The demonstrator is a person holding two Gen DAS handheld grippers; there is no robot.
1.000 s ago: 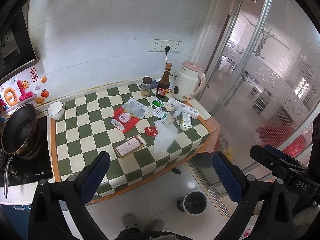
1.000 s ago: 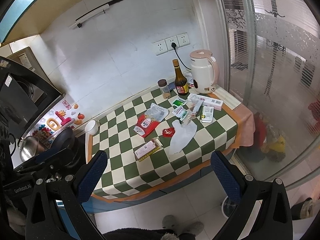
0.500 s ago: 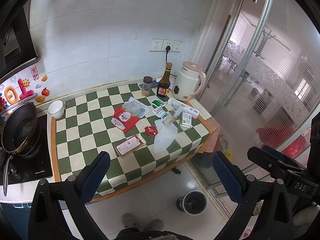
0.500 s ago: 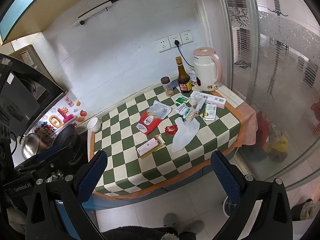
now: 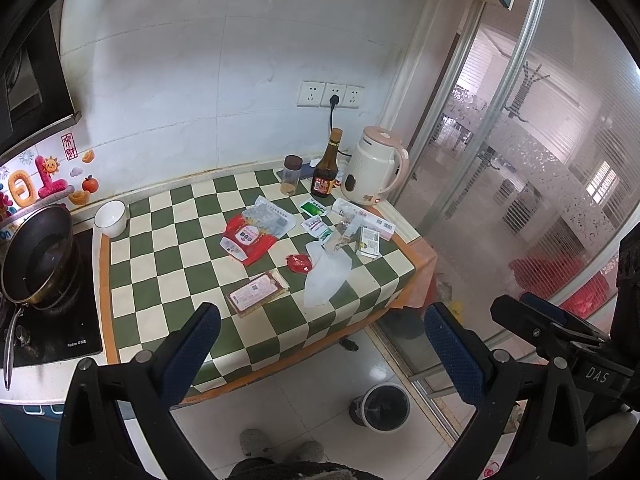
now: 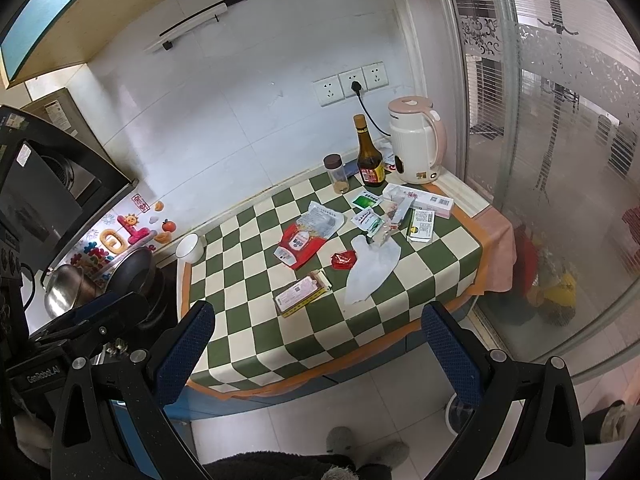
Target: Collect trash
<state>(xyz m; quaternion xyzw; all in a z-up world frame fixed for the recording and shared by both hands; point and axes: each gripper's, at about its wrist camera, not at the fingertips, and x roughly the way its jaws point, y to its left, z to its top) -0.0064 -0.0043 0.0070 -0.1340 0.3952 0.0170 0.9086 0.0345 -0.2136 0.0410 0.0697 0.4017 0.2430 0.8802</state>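
White tiled wall ahead of the tongs, scuffed, carrying a triple socket plate with one black plug inserted. Wall-mounted rail high up. Counter under a green-and-cream checked cloth directly ahead. Induction hob at far left. Frosted sliding glass door to the right, daylight coming through. Pale glossy floor tiles below.

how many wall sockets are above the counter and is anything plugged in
3: a row of wall sockets on the tiled wall behind the kettle. Only the middle one has a black plug.
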